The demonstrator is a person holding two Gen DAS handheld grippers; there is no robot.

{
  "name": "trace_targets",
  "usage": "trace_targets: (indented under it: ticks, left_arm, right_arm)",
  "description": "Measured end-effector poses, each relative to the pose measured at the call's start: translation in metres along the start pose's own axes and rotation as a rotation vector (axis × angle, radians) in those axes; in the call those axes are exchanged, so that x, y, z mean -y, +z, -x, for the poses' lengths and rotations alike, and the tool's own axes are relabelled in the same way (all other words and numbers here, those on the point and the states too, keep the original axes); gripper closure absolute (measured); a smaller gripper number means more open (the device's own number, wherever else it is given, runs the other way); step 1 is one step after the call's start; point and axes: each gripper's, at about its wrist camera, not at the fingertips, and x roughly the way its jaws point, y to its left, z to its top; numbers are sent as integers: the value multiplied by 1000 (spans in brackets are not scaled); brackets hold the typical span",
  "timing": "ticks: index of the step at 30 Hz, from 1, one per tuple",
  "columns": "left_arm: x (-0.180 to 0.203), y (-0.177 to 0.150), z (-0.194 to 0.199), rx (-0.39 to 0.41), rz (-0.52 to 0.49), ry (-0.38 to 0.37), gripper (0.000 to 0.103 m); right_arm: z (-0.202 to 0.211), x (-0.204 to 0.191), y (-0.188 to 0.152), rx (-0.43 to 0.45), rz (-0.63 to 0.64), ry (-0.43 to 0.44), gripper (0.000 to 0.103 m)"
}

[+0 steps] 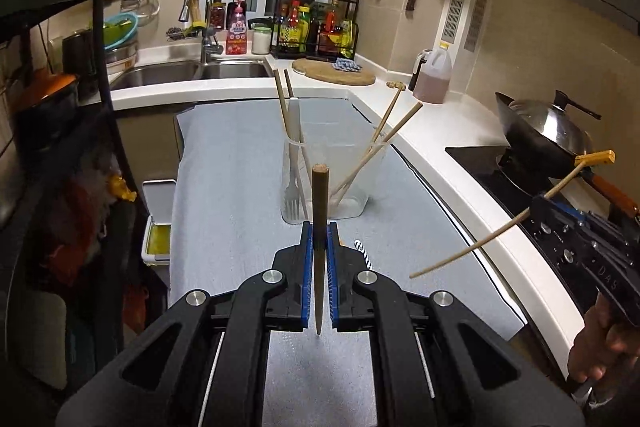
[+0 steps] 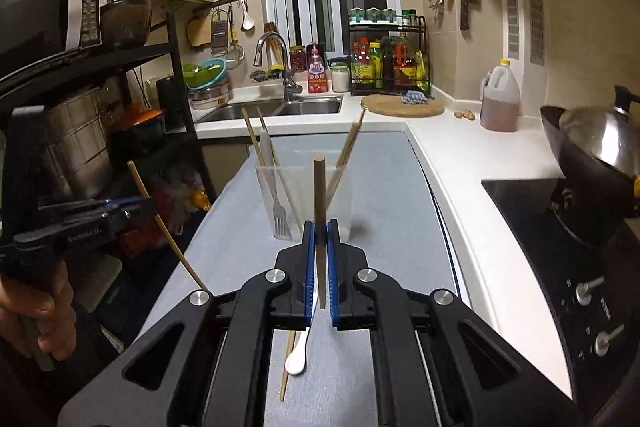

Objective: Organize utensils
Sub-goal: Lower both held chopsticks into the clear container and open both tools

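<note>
A: Item one, chopstick (image 1: 320, 239), left. Where is it sitting?

B: It is standing nearly upright between the blue pads of the left tool (image 1: 320, 247), thick end up, pointed end hanging below the pads. The tool is pinching it at mid-length.

A: Item two?

B: A second chopstick (image 2: 320, 219), right tool (image 2: 320, 247), pinched the same way in its own view. From the left camera it is slanting, tip pointing down toward the grey-covered surface (image 1: 240, 167).

A: Destination?

B: The clear container (image 1: 332, 179), standing on the surface straight ahead of both tools and beyond them. It is already holding a fork (image 1: 294, 195) and chopsticks on its left side, more chopsticks leaning out to its right.

A: Which tool is nearer?

B: Judging by the views, neither clearly; the container is lying dead ahead of each. The left stick's long axis is already matching the container's opening, so I would expect forward travel, then lowering.

A: Remaining stock?

B: A white spoon (image 2: 298, 357) and a chopstick (image 2: 288, 367) are lying on the surface under the right tool.
</note>
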Motion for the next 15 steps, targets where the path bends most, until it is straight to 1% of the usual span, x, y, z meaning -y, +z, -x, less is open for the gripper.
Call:
trace_targets:
  ticks: [2,4,7,9,12,15]
  left_arm:
    - [2,12,-1,0,-9,-2,96]
    - [4,30,1,17,-27,2,96]
    - [5,63,6,43,-32,-8,96]
    - [5,88,9,70,-27,-24,96]
    - [9,125,15,141,-26,-27,96]
    - [12,151,12,186,-25,-35,96]
  right_arm:
    - [-2,-3,17,10,11,3,97]
    - [-4,-6,36,27,25,11,97]
    - [-8,-9,69,58,34,33,97]
    - [-10,-12,91,92,45,38,97]
    - [-14,-16,125,158,55,50,97]
    - [-28,-19,147,182,62,56,97]
